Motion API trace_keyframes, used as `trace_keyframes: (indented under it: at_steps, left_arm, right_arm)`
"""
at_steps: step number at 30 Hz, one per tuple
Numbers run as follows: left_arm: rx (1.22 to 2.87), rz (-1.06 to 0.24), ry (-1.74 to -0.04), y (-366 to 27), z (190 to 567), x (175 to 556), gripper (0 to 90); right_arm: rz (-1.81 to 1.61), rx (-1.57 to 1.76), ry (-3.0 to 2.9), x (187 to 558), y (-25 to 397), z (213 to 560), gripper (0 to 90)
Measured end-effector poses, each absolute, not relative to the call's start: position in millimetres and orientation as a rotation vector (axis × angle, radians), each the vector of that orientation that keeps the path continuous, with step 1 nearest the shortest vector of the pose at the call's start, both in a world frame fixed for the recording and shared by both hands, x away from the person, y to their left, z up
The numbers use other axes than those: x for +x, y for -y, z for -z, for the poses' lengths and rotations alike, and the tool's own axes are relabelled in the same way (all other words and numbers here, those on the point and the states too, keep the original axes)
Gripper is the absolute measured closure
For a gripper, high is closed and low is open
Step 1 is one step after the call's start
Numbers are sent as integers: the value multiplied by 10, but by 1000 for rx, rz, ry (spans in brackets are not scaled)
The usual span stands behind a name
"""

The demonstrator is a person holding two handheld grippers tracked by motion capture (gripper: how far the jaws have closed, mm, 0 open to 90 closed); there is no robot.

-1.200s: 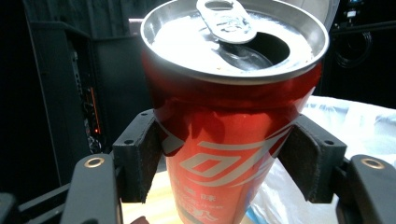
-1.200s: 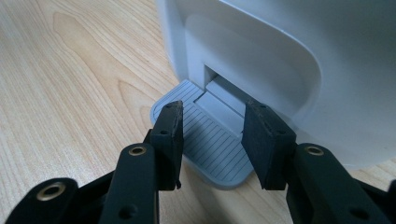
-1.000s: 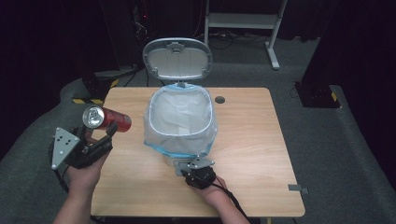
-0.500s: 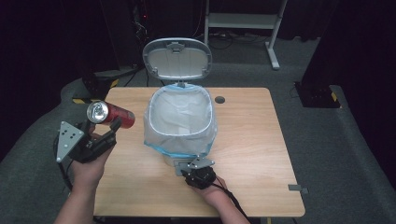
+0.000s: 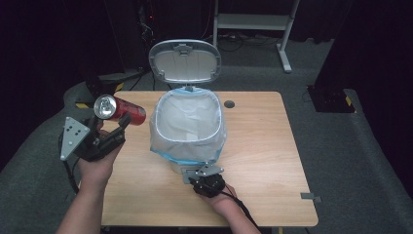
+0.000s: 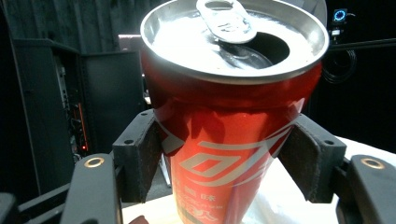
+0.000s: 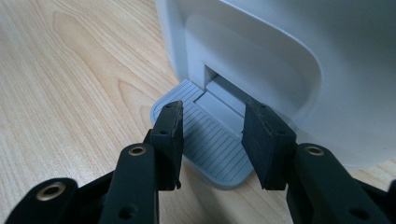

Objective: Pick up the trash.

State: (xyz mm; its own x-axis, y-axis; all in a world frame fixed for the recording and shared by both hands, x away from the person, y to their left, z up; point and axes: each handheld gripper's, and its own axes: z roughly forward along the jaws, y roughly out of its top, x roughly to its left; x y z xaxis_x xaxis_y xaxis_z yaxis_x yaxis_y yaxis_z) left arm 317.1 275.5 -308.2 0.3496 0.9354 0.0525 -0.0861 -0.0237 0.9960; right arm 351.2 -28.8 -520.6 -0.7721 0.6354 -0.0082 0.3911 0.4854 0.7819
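Above, the left gripper (image 5: 118, 130) clamps a red can (image 5: 119, 109) between both jaws, lifted over the table's (image 5: 272, 146) left edge, beside the lined bin (image 5: 187, 129) with raised lid (image 5: 185, 61). Near the front edge, the right gripper (image 7: 212, 128) rests open-jawed over the bin's grey pedal (image 7: 205, 140).

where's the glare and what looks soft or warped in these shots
Left gripper view: glare whitens the silver top of the red drink can, and its near body bulges from lens distortion; the dark background is dim. Right gripper view: the grey ribbed pedal is sharp, the black fingers slightly soft. High view: the light wooden table is evenly lit, surroundings nearly black.
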Motion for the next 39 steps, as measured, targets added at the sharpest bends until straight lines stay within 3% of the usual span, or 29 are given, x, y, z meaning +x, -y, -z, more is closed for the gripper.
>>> trace_keyframes:
  at_steps: [39]
  left_arm:
    - [1389,-847,-734,-1934,2921,3501,336]
  right_arm:
    - [-1174,872,-2437,3510,287,5207,584]
